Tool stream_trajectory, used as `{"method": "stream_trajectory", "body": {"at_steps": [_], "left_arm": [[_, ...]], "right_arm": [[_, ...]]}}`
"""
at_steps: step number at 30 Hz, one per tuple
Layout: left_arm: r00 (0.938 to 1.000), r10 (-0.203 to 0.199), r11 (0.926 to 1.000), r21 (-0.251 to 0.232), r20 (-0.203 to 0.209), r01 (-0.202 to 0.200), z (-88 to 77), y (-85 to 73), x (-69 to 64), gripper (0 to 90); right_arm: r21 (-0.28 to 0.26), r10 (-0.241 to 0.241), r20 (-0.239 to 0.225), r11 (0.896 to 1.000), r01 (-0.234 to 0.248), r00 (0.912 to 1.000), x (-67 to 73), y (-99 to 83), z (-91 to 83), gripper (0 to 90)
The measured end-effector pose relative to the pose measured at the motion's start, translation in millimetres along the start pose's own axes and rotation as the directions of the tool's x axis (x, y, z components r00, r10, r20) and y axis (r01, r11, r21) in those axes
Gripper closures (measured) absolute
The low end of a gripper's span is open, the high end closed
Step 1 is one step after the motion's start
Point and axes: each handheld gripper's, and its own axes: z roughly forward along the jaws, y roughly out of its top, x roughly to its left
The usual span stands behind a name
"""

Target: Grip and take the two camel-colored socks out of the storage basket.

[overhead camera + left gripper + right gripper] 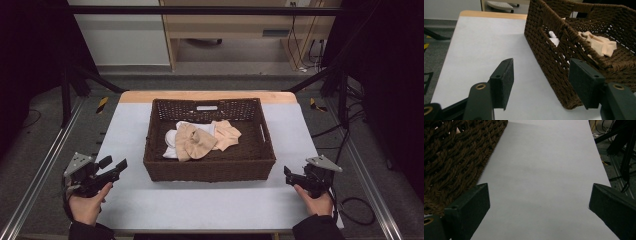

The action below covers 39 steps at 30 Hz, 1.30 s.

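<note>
Nothing looks started: I hold my left gripper (pixel 114 166) and right gripper (pixel 292 176) with jaws apart and empty beside the basket (pixel 209 170), where the cloths (pixel 195 140), perhaps socks, lie piled inside.

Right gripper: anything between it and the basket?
No. High view shows bare white table between the right gripper and the wicker basket.

High view looks down over whole table (pixel 150 200); gripper views sit low, close, sharing basket (pixel 554 62).
</note>
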Motion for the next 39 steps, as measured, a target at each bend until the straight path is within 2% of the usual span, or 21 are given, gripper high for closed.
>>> {"method": "stream_trajectory", "body": {"at_steps": [8,16,23,31,39], "left_arm": [[1.0000,-0.004,0.9998,-0.019,0.002,0.004,-1.8,8.4,1.4,36.5],[0.9997,0.015,0.9991,-0.039,0.021,-0.014,2.7,22.4,-8.7,36.5],[0.9982,0.034,0.9974,-0.065,0.050,-0.031,8.9,38.7,-24.7,36.5],[0.9942,0.073,0.9942,-0.084,0.079,-0.067,20.4,61.3,-46.3,36.7],[0.9907,0.101,0.9922,-0.083,0.092,-0.093,34.7,73.0,-60.4,35.7]], "right_arm": [[-0.003,0.003,-0.006,1.000,-0.003,1.0000,-0.6,-0.4,-2.4,3.6],[-0.008,0.009,0.000,1.000,-0.009,1.0000,-0.9,-0.2,-2.3,3.6],[-0.005,0.008,0.010,1.000,-0.008,0.9999,-0.9,-0.1,-1.5,3.6],[-0.011,0.011,0.020,1.000,-0.010,0.9997,-1.6,0.4,-2.2,3.9],[-0.015,0.009,0.019,1.000,-0.009,0.9998,-1.3,0.6,-2.5,3.9]]}}
